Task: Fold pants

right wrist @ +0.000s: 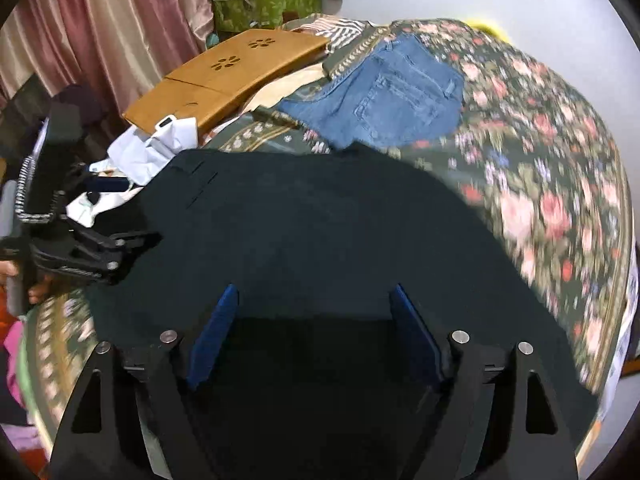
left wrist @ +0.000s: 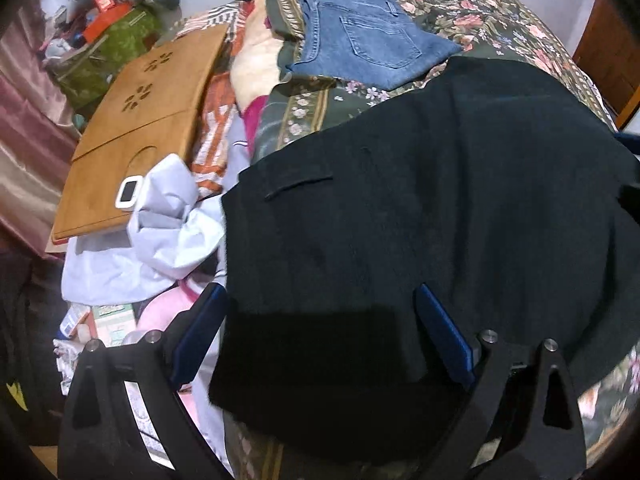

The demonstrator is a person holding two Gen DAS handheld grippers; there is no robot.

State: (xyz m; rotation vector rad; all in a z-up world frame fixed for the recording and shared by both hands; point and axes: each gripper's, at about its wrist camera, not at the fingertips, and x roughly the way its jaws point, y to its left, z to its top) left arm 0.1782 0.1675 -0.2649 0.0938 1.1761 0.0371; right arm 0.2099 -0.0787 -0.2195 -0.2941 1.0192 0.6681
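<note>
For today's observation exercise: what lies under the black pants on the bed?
The black pants lie on a floral bedspread, which shows all around their edges. Behind them sit folded blue jeans. Whatever is directly beneath the pants is covered and cannot be seen.

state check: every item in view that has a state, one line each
black pants: spread flat on the floral bedspread, not gripped
jeans: folded, lying beyond the black pants
left gripper: open, over the pants' near edge
right gripper: open, over the pants
wooden lap desk: lying flat
white cloth: crumpled, partly on the desk
</note>
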